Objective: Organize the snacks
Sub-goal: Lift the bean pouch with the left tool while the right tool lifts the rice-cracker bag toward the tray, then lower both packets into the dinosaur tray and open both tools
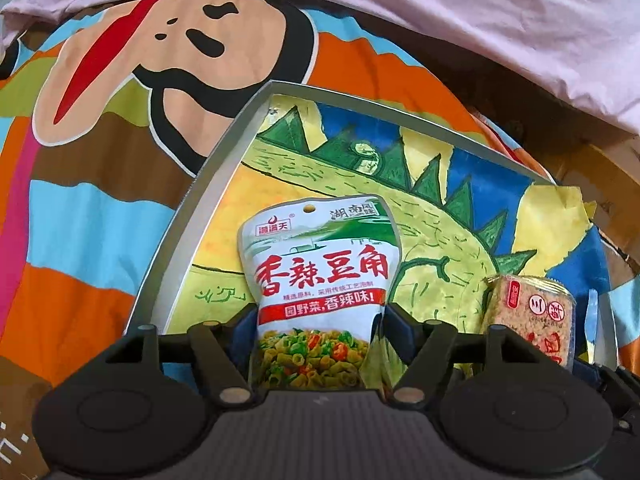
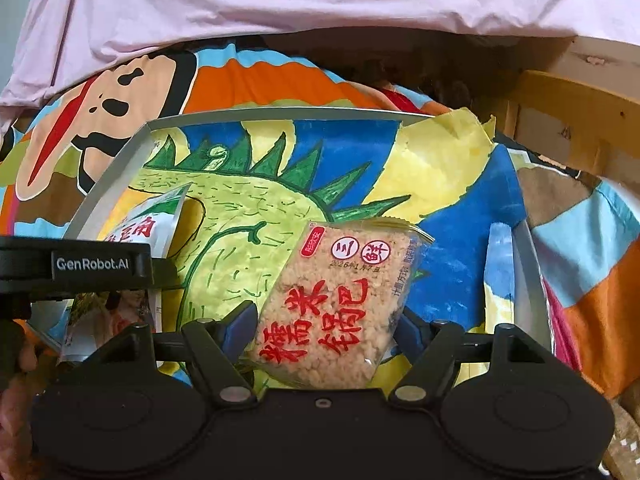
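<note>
My left gripper [image 1: 318, 322] is shut on a white spicy bean snack pouch [image 1: 320, 272] and holds it upright over a grey-rimmed tray [image 1: 224, 168] lined with a dinosaur drawing. My right gripper [image 2: 326, 328] is shut on a clear rice cracker packet [image 2: 340, 304] with red characters, tilted, above the same tray [image 2: 116, 164]. The cracker packet also shows at the right of the left wrist view [image 1: 532, 320]. The bean pouch [image 2: 148, 224] and the left gripper body [image 2: 92, 266] show at the left of the right wrist view.
The tray rests on a bright cartoon-print cloth [image 1: 100, 208]. A pink sheet [image 1: 440, 4] is bunched along the far side. A wooden frame [image 2: 568, 120] stands at the right. A cardboard piece [image 1: 20, 432] lies at the lower left.
</note>
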